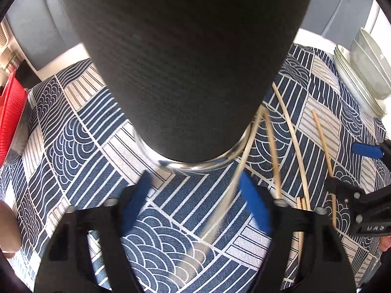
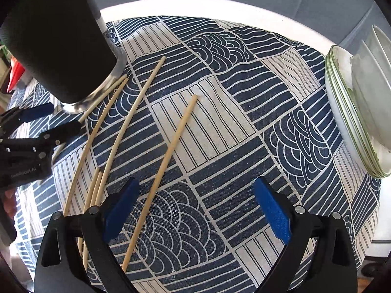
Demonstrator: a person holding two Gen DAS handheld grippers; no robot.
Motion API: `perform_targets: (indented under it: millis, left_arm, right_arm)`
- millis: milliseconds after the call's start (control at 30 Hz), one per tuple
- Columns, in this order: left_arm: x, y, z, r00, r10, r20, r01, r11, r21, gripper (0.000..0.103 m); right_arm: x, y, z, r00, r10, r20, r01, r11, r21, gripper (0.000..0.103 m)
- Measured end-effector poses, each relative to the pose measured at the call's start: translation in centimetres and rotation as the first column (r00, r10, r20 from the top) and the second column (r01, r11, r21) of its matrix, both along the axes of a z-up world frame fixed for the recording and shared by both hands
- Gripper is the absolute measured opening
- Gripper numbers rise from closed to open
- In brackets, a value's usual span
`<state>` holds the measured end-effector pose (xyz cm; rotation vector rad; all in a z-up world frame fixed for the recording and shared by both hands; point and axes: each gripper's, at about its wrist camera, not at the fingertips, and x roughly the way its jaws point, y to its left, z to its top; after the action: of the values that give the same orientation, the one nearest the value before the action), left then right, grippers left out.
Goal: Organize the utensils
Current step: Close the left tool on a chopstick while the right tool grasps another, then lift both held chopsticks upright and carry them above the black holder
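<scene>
A tall black utensil holder [image 1: 183,73] with a shiny metal foot stands on the patterned cloth right in front of my left gripper [image 1: 195,190]. The left jaws stand apart. A blurred wooden chopstick [image 1: 234,185] slants between them, close to the right blue pad [image 1: 254,205], and no pad presses on it. Several more chopsticks [image 2: 127,122] lie fanned out on the cloth to the right of the holder [image 2: 56,44]. My right gripper [image 2: 198,210] is open above the cloth. One chopstick [image 2: 166,156] runs between its fingers, nearer the left pad [image 2: 119,212], ungripped.
Stacked white plates with bowls [image 2: 354,109] sit at the table's right edge. A red basket [image 1: 12,112] is at the far left. The blue-and-white cloth [image 2: 220,122] covers a round white table [image 2: 171,5]. A hand [image 1: 7,229] shows at the left border.
</scene>
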<state>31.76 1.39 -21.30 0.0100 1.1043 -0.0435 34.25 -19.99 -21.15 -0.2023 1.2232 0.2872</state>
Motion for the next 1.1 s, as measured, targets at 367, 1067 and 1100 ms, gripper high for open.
perform_targets:
  millis: [367, 1067, 1100]
  left_arm:
    - [-3.8, 1.2, 0.7, 0.999, -0.045, -0.001, 0.045, 0.999, -0.001, 0.013]
    - [-12.3, 5.5, 2.0, 0.998, 0.054, -0.038, -0.058, 0.994, -0.096, 0.007]
    - [-12.4, 5.5, 2.1, 0.998, 0.051, -0.039, -0.054, 0.994, -0.092, 0.020]
  right_arm:
    - [-0.1, -1.8, 1.1, 0.998, -0.041, -0.054, 0.040, 0.999, -0.025, 0.005]
    - [-8.9, -5.1, 3.7, 0.994, -0.105, -0.041, 0.109, 0.988, 0.110, 0.005]
    - [-9.0, -4.9, 3.7, 0.995, -0.096, -0.040, 0.100, 0.989, 0.110, 0.005]
